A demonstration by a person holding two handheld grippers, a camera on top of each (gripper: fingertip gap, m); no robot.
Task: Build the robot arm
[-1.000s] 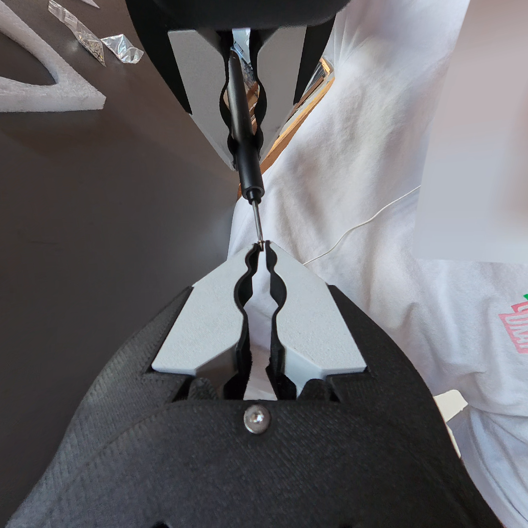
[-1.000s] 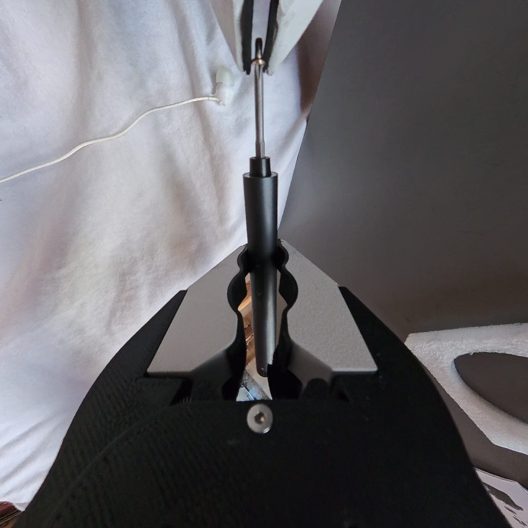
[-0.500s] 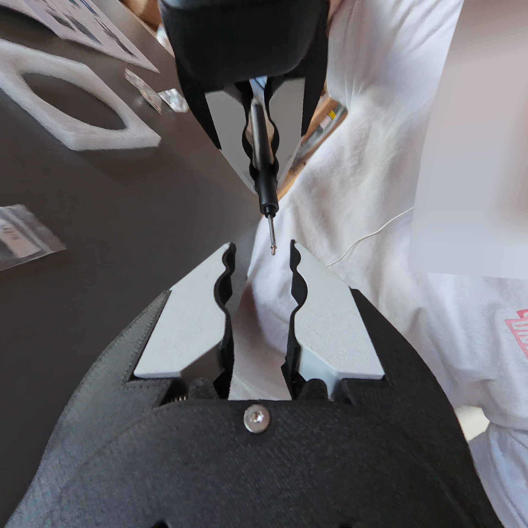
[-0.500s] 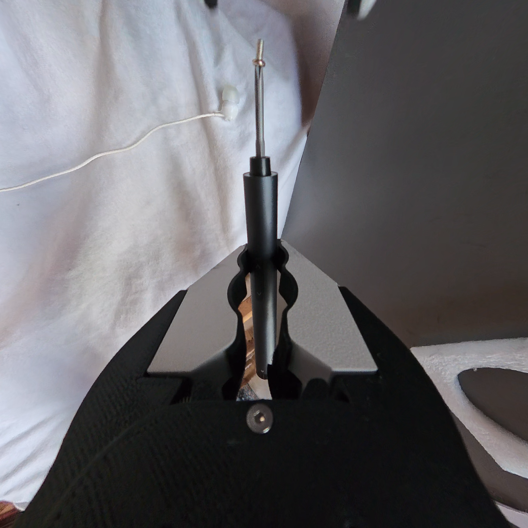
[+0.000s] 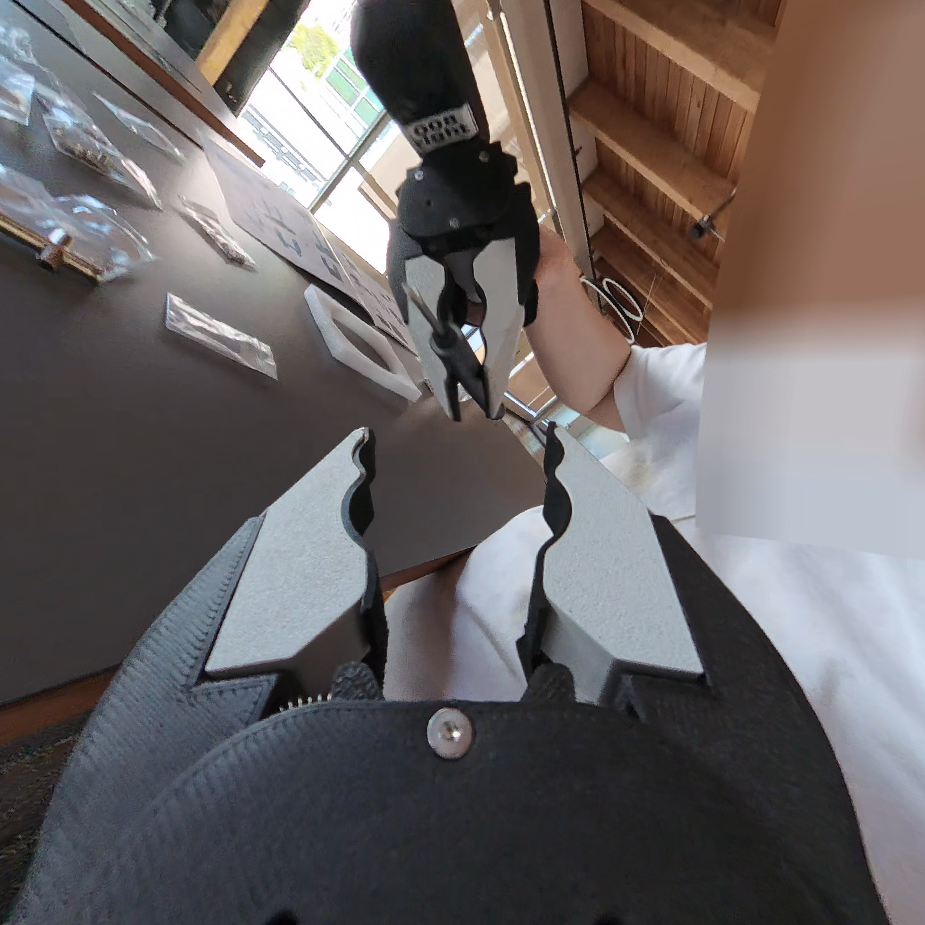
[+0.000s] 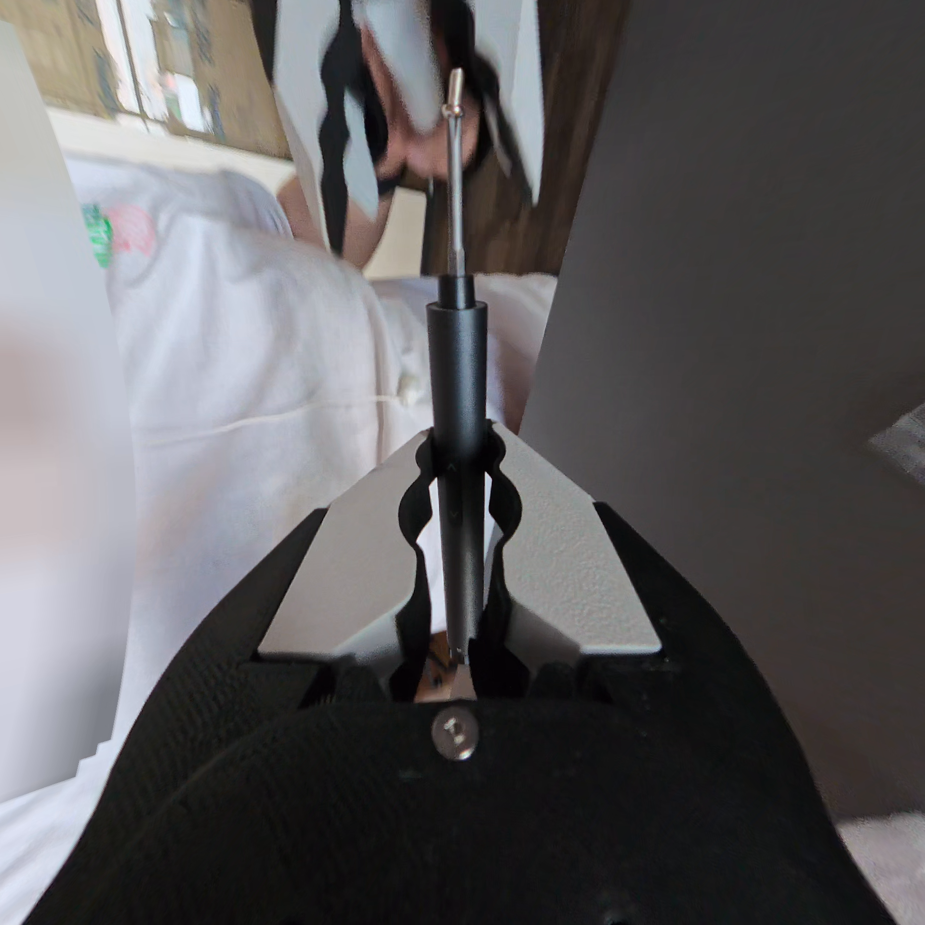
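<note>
My right gripper (image 6: 460, 433) is shut on a dark grey screwdriver (image 6: 458, 400) that points forward along its fingers. A small silver screw (image 6: 454, 90) sits on the tip of its thin bit. My left gripper (image 5: 459, 440) is open and empty, with its jaws wide apart. In the left wrist view the right gripper (image 5: 470, 400) hangs just beyond my left fingertips, holding the screwdriver (image 5: 463, 368) tilted. In the right wrist view the left gripper's fingers (image 6: 305, 100) show blurred behind the bit.
A dark table (image 5: 150, 425) lies at the left. It holds a white foam frame (image 5: 360, 345), clear plastic bags of small parts (image 5: 220, 335), a printed sheet (image 5: 280, 220) and a wooden bar (image 5: 55, 255). A person in a white shirt (image 5: 751, 650) is close on the right. The tips of one gripper are about 7 cm away from the tips of the other.
My left gripper opened and let go of the screw at the bit's tip, then drew back and tilted up. The screw stays on the bit. The right gripper keeps its hold.
</note>
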